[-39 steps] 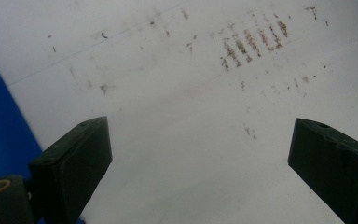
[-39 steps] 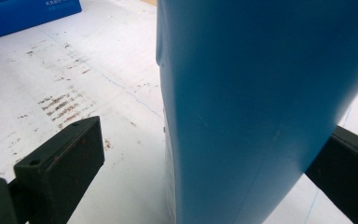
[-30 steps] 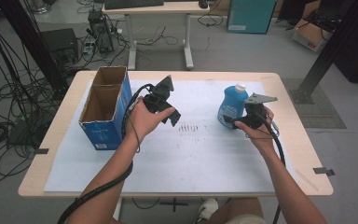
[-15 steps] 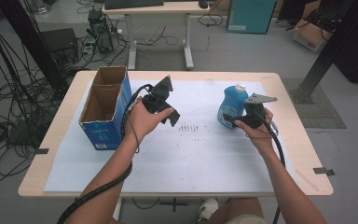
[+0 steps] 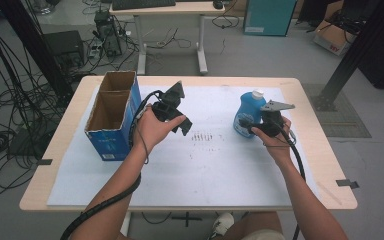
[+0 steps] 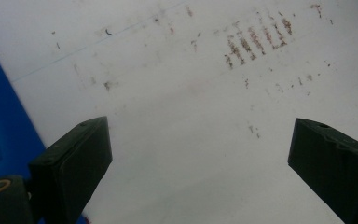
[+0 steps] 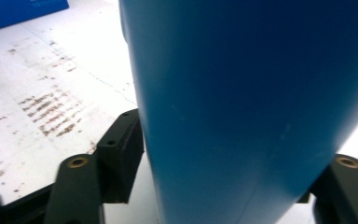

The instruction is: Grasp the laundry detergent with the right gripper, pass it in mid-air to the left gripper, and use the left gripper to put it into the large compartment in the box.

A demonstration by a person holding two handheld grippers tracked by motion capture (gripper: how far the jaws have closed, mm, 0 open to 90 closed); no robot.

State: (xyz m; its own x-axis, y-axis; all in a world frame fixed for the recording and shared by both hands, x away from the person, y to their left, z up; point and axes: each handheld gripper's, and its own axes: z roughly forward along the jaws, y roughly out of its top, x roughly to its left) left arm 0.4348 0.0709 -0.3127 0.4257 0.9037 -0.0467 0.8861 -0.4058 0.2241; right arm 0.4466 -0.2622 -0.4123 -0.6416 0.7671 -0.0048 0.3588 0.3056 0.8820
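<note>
High view: my right gripper [image 5: 254, 126] is at the blue bottle [image 5: 248, 113], which stands upright with its white cap up on the white sheet [image 5: 190, 170], right of centre on the table [image 5: 325, 165]. My jaws sit against the bottle's lower body. My left gripper [image 5: 182, 120] hangs above the sheet mid-table, pointing down and forward. Just to its left stands the open cardboard box [image 5: 111, 116], two compartments, blue sides, touching nothing I hold. A patch of brown smudges [image 5: 203, 137] lies on the sheet between the two grippers. Nothing stands between bottle and box except my left hand and its cable. (Floor behind: cables and a second desk, well apart.)

Left gripper view: jaws spread wide, nothing between them but bare sheet; the smudges [image 6: 256, 42] lie ahead, and the box's blue wall [image 6: 0, 126] is at the left edge.

Right gripper view: the bottle's blue wall [image 7: 251, 102] stands between my jaws, one pad pressed to its left flank, the other at its right, partly hidden. I am pinching the bottle.

Against the earlier frames: both hands, bottle and box sit where they were. My right jaws have just been closing, with the bottle between them.
</note>
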